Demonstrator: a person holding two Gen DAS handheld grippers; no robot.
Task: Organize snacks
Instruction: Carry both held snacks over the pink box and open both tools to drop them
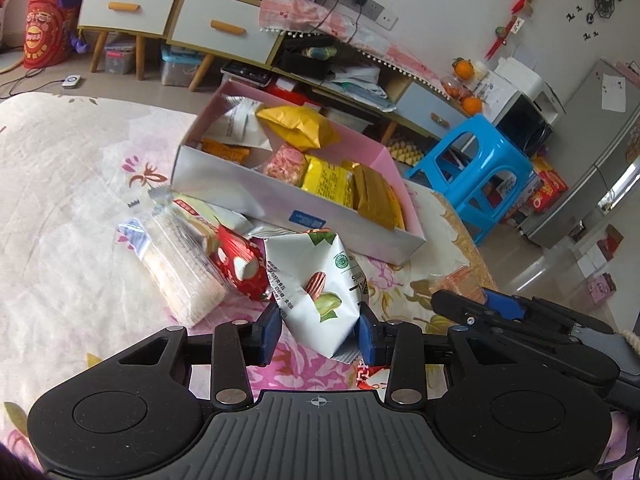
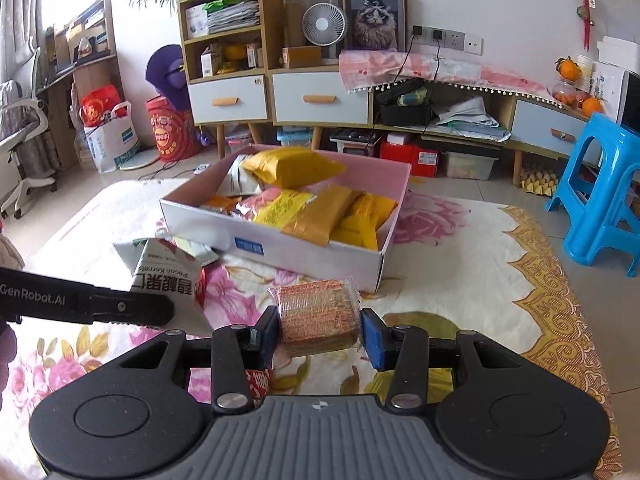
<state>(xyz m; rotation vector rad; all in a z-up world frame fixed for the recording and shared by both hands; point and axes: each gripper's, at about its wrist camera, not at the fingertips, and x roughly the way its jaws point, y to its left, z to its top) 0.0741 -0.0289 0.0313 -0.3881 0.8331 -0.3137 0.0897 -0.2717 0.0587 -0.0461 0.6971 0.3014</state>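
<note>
Daylight scene, bright overall. In my right wrist view the window (image 2: pixel 24 20) at far left is blown out white, and the chair (image 2: pixel 20 152) beside it looks washed out. Soft, faint shadows under the box (image 2: pixel 280 248) on the floral cloth (image 2: pixel 460 272). My left wrist view has specular glare on the fridge (image 1: pixel 600 152) and the floor tiles (image 1: pixel 532 276). Both views: heavy fisheye barrel bend, dark vignette in the corners. Centre is sharp, packet print readable; edges go soft and slightly smeared.
</note>
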